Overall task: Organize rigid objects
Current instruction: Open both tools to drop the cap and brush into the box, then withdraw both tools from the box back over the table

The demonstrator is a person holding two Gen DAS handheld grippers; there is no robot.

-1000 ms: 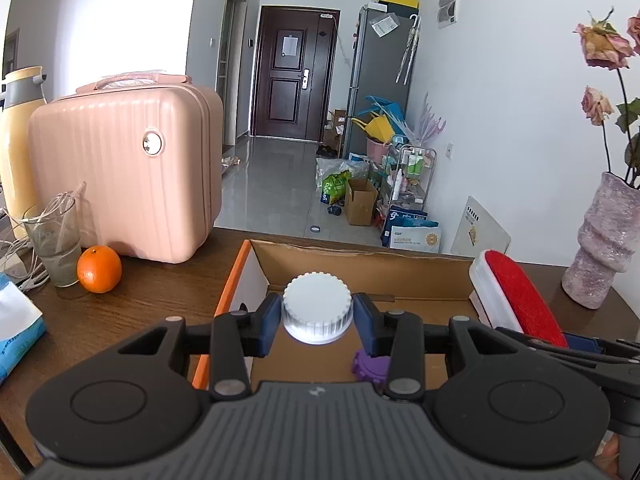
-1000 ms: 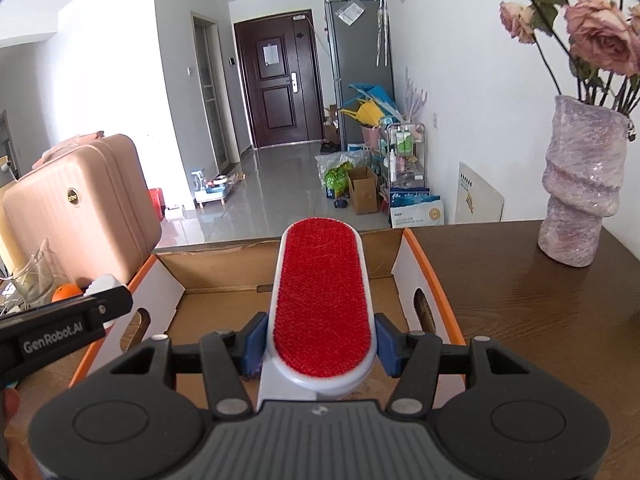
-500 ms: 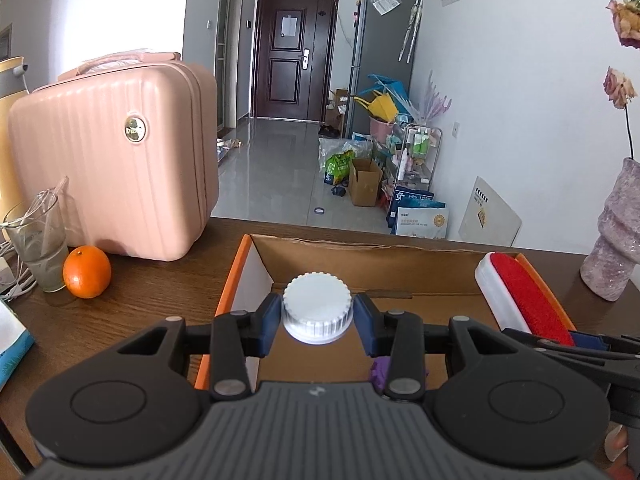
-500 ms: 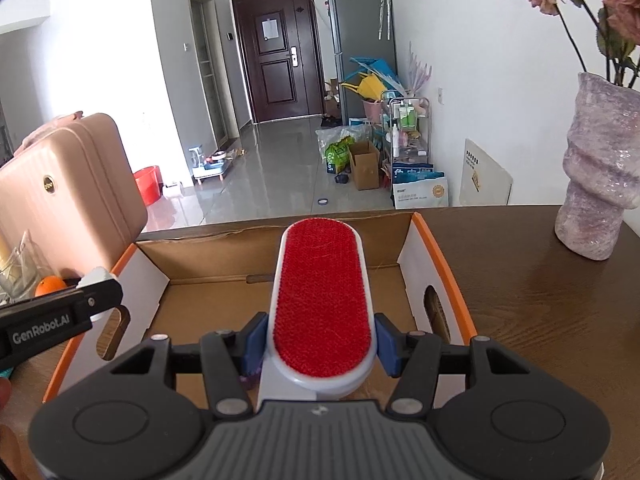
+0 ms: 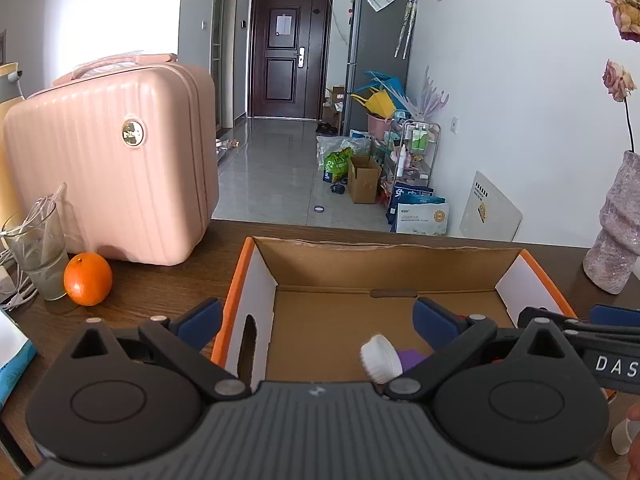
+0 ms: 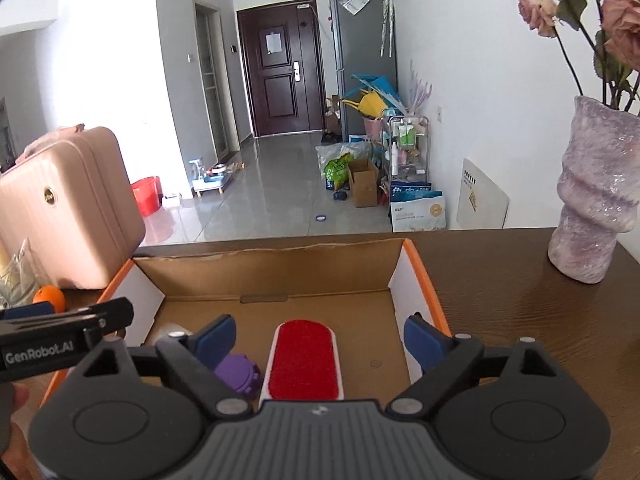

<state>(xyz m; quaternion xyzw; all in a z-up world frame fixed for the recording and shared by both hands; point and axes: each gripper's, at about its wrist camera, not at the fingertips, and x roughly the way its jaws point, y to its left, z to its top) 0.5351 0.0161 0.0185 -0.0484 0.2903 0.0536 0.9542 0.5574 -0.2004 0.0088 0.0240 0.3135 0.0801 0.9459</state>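
a home interior is showing: a dark wooden table is facing a tiled hallway ending at a dark entrance door, with a grey refrigerator, a pink suitcase and a vase of roses.

An orange-edged brown box holds a red-and-white brush, a white cap and a purple piece.

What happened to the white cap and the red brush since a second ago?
Both grippers' jaws have just been opening. The left gripper let go of the white cap, the right gripper the red brush; both now lie in the cardboard box. Suitcase, orange and vase stayed.
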